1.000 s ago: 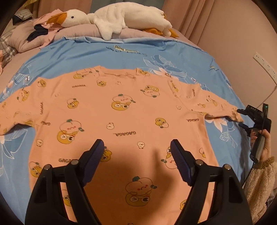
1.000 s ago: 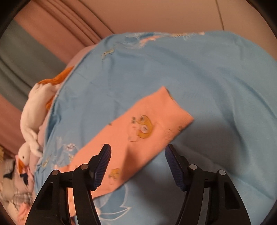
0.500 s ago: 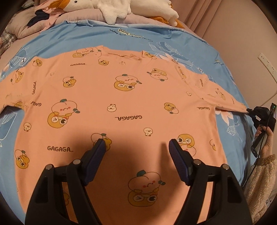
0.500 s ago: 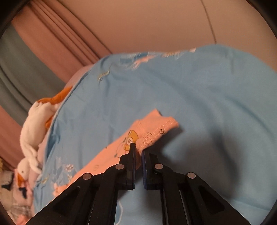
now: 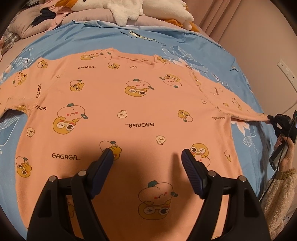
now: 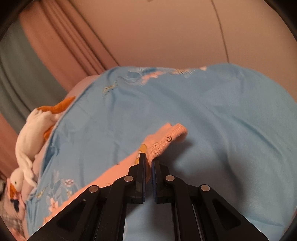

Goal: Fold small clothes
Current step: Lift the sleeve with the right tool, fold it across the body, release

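A peach long-sleeved shirt (image 5: 130,111) printed with cartoon ducks lies spread flat on a blue bedsheet (image 5: 167,42), neckline at the far side. My left gripper (image 5: 148,153) hovers open over the shirt's lower middle, with nothing between its fingers. In the right wrist view my right gripper (image 6: 149,159) is shut on the cuff (image 6: 167,139) of the shirt's sleeve, and the cuff stands lifted a little off the sheet. That same gripper (image 5: 271,118) shows at the right edge of the left wrist view, pinching the sleeve end, held by a hand in a fleecy sleeve.
A white plush goose (image 5: 141,9) and bundled clothes (image 5: 37,20) lie along the far end of the bed. A wall with a socket strip (image 5: 286,72) runs close to the right side. Curtains (image 6: 55,48) hang behind the bed.
My right gripper went from open over the sleeve end to shut on the cuff, then raised it slightly. The left gripper stayed open, tipping a little towards the shirt.
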Tool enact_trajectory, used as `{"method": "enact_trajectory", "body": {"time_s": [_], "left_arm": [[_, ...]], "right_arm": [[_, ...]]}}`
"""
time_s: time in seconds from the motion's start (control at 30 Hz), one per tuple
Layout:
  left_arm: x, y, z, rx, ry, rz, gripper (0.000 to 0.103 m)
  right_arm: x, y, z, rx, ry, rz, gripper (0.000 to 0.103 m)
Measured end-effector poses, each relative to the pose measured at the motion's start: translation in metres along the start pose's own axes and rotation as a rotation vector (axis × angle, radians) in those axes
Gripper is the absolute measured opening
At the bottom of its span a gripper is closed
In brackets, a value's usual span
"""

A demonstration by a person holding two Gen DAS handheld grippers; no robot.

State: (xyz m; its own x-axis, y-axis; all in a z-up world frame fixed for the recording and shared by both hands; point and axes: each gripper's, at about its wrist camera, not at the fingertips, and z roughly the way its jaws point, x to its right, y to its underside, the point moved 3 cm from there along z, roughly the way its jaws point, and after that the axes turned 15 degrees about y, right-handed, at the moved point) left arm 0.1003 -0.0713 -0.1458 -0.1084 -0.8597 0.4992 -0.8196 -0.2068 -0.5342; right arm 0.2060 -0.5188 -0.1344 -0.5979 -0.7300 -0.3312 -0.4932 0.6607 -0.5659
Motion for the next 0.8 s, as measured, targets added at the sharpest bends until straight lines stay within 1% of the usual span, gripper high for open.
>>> {"method": "enact_trajectory", "body": {"time_s": [0.1, 0.2, 0.27, 0.37, 0.63, 0.8], "left_arm": [[-0.001, -0.003, -0.006, 0.025, -0.004, -0.004, 0.075], [-0.003, -0.005, -0.012, 0.05, -0.02, -0.013, 0.075], [-0.004, -0.007, -0.017, 0.06, -0.018, -0.016, 0.075], [-0.004, -0.009, -0.024, 0.077, -0.021, -0.023, 0.075], [-0.009, -0.012, -0.044, 0.126, -0.031, -0.038, 0.075], [-0.011, -0.012, -0.052, 0.146, -0.042, -0.048, 0.075]], "right_arm": [[-0.014, -0.005, -0.024, 0.067, -0.09, -0.043, 0.006], [-0.033, -0.005, -0.046, 0.115, -0.2, -0.106, 0.006], [-0.048, -0.001, -0.06, 0.135, -0.268, -0.154, 0.006], [-0.075, 0.01, -0.077, 0.148, -0.336, -0.244, 0.006], [-0.124, 0.045, -0.101, 0.115, -0.458, -0.409, 0.006], [-0.155, 0.076, -0.11, 0.055, -0.546, -0.519, 0.007]]}}
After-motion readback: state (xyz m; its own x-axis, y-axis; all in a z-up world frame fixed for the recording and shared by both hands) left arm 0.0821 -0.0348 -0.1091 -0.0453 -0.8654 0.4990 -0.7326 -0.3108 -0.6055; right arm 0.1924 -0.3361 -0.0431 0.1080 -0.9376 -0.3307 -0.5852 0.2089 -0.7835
